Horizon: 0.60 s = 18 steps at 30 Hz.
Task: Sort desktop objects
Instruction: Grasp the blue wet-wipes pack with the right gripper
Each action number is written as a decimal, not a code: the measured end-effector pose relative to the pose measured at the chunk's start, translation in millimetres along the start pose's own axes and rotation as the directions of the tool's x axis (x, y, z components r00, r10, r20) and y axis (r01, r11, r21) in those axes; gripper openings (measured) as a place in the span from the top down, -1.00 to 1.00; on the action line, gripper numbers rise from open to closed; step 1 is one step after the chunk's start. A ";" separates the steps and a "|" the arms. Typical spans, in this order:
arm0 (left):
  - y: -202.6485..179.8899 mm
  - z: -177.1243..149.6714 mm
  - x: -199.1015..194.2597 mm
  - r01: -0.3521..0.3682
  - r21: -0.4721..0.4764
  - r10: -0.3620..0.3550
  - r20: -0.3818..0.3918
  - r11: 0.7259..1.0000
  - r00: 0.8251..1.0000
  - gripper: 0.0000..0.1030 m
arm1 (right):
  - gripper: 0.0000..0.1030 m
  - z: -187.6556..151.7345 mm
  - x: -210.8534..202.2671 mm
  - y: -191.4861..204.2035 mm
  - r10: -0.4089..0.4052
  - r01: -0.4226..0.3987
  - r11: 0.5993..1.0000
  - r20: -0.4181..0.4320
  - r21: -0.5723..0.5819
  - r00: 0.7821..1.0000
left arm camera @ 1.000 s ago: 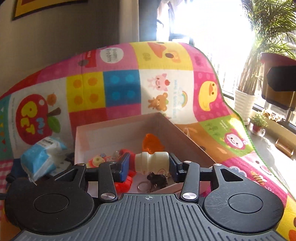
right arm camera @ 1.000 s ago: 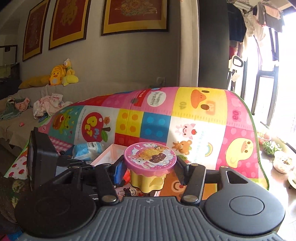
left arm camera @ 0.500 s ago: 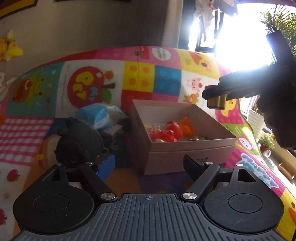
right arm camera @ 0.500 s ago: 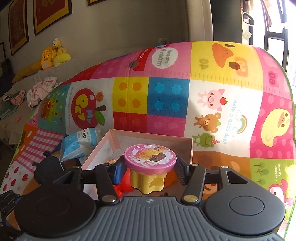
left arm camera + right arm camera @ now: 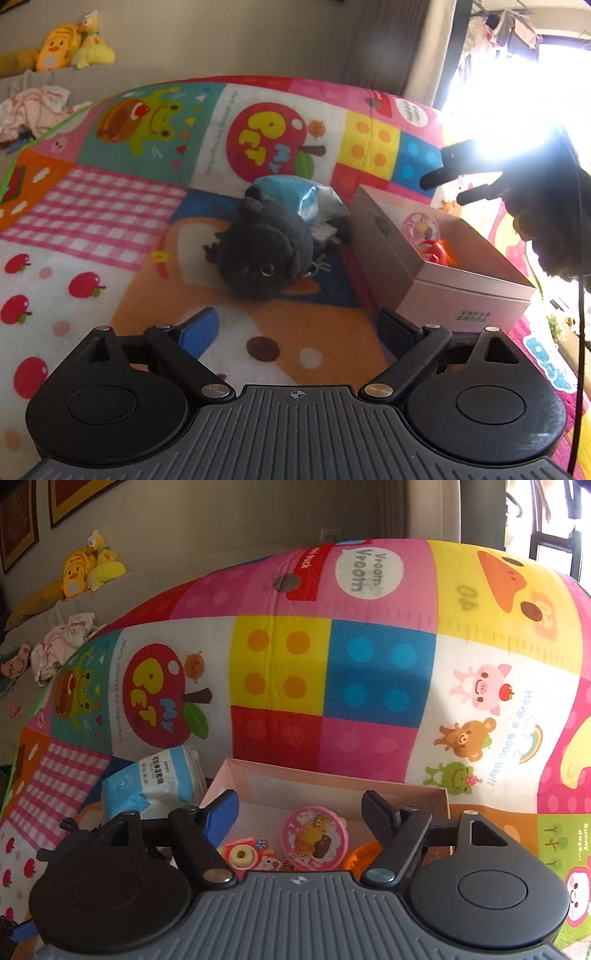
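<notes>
Both tongs had let go and were opening with nothing between them: the right tongs (image 5: 301,814) over the pink-lidded toy (image 5: 314,837) dropped into the box (image 5: 332,775), the left tongs (image 5: 301,328) swung toward the black plush (image 5: 264,251) lying beside the box.

Two wrist fisheyes angled down, close over the play mat (image 5: 110,229), sharing the pink box (image 5: 436,291).

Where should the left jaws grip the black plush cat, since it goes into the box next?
Grip the black plush cat across its round head, coming from above and in front. It lies face-up on the colourful play mat, soft and wide, so open jaws can straddle it.
</notes>
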<state>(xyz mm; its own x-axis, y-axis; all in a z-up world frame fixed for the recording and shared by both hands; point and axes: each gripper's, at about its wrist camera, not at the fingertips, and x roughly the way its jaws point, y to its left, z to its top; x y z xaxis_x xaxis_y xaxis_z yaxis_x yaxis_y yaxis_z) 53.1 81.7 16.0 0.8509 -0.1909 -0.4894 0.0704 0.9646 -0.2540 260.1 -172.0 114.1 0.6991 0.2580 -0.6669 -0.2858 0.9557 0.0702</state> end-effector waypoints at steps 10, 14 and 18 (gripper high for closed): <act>2.2 -3.1 -5.8 0.012 -0.011 -0.012 0.024 1.000 1.000 -0.94 | -0.68 36.4 72.6 113.5 0.130 -0.134 0.991 -0.152 -0.018 0.980; 5.2 -3.3 -7.3 0.014 -0.032 -0.013 0.031 0.999 0.999 -0.94 | -0.82 36.8 112.1 136.0 0.019 -0.032 0.998 -0.228 -0.051 0.974; 8.0 -3.1 -7.3 0.023 -0.045 -0.021 0.027 0.999 0.999 -0.94 | -0.89 29.0 130.0 143.6 0.004 -0.021 0.998 -0.301 -0.052 0.954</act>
<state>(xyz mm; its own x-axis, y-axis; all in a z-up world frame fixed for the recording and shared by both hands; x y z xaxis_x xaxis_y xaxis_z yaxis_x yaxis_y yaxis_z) 45.8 90.2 15.0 0.8628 -0.2066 -0.4614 0.0662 0.9510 -0.3021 328.9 2.9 59.0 0.4685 0.2075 -0.8587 -0.3337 0.9416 0.0455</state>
